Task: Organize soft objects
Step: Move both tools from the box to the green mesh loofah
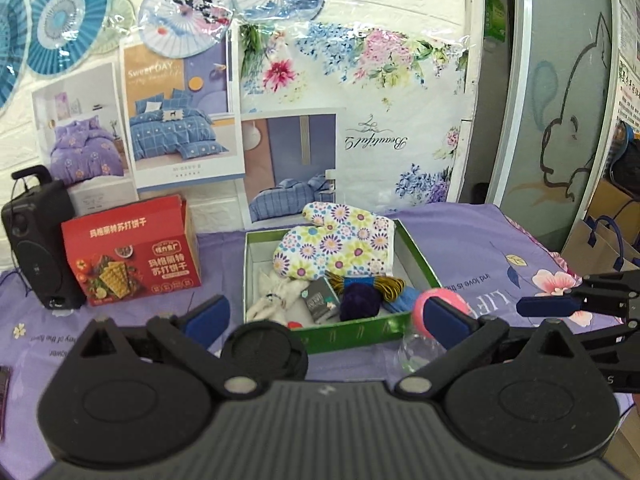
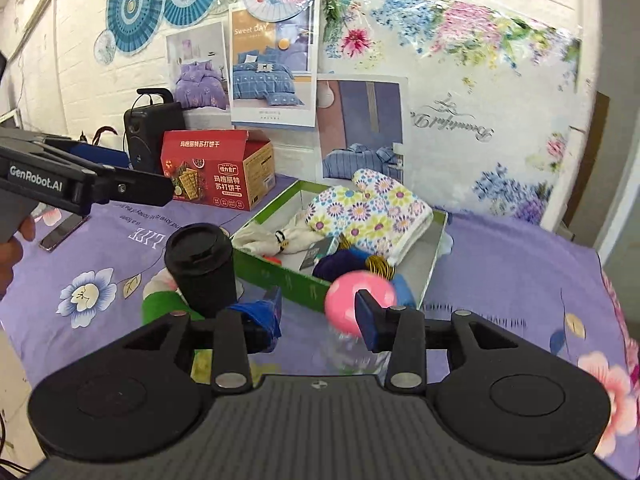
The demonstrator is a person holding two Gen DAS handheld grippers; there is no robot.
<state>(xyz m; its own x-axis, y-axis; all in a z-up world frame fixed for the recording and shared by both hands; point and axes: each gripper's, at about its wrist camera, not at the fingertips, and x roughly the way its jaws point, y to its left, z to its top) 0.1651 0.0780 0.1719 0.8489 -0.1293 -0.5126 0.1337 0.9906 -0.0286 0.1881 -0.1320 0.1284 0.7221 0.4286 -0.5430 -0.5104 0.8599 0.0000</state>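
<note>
A green shallow box (image 1: 420,256) holds a flowered oven mitt (image 1: 340,240), white cloth (image 1: 276,292), a dark blue yarn ball (image 1: 360,300) and gold cord. A pink ball (image 2: 352,296), blurred, is at the box's front right corner above a clear container (image 2: 348,348). My right gripper (image 2: 316,318) is open; the ball is by its right pad and clear of the left one. My left gripper (image 1: 326,316) stands wide open in front of the box, nothing between its fingers. The pink ball (image 1: 432,298) shows just behind its right pad.
A black lidded cup (image 2: 200,264) stands before the box, with a green and white soft thing (image 2: 160,300) beside it. A red cracker box (image 1: 132,256) and black speaker (image 1: 36,240) stand at the back left. A phone (image 2: 64,232) lies on the purple cloth (image 2: 520,280).
</note>
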